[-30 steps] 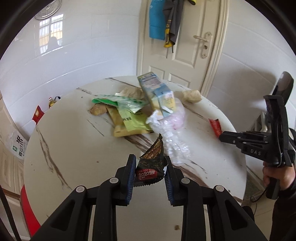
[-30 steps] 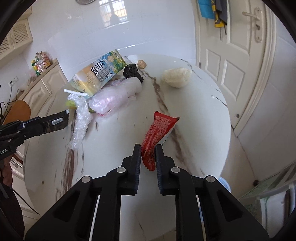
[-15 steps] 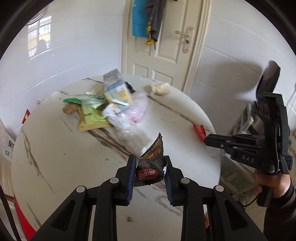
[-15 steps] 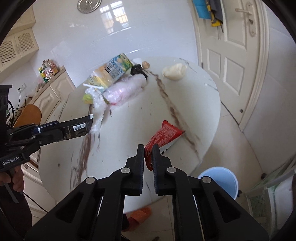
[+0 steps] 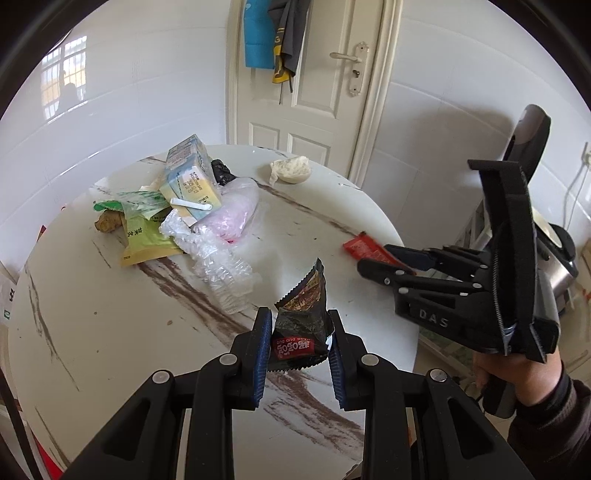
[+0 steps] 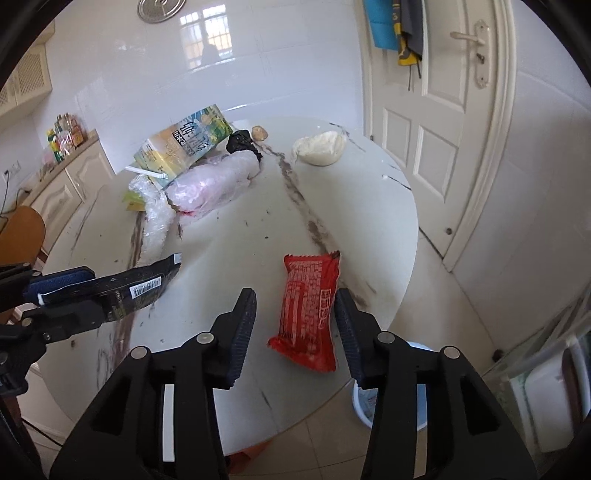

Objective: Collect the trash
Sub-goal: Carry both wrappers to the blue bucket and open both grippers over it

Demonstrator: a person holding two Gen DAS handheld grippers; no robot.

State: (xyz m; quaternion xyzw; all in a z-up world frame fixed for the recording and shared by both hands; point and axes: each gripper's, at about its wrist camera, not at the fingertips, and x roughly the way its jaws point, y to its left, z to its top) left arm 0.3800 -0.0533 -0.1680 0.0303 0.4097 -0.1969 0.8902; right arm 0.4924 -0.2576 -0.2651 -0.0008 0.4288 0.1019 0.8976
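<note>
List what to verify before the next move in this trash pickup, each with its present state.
1. Left tongs clamped on black wrapper: ok.
2. Right tongs gripping red wrapper: not ok; the jaws have just been opening, and the wrapper sits between them untouched.
3. Red wrapper resting on table: cannot tell.
4. Blue bin in sight below the table edge: ok, partly hidden.
5. Both tongs apart: ok.

A white panelled door [image 5: 314,99] stands behind the round marbled surface [image 5: 110,325], with blue and dark clothes [image 5: 271,35] hanging on it. White tiled walls [image 6: 303,62] surround; a cabinet [image 6: 55,184] carries bottles [image 6: 66,134].
</note>
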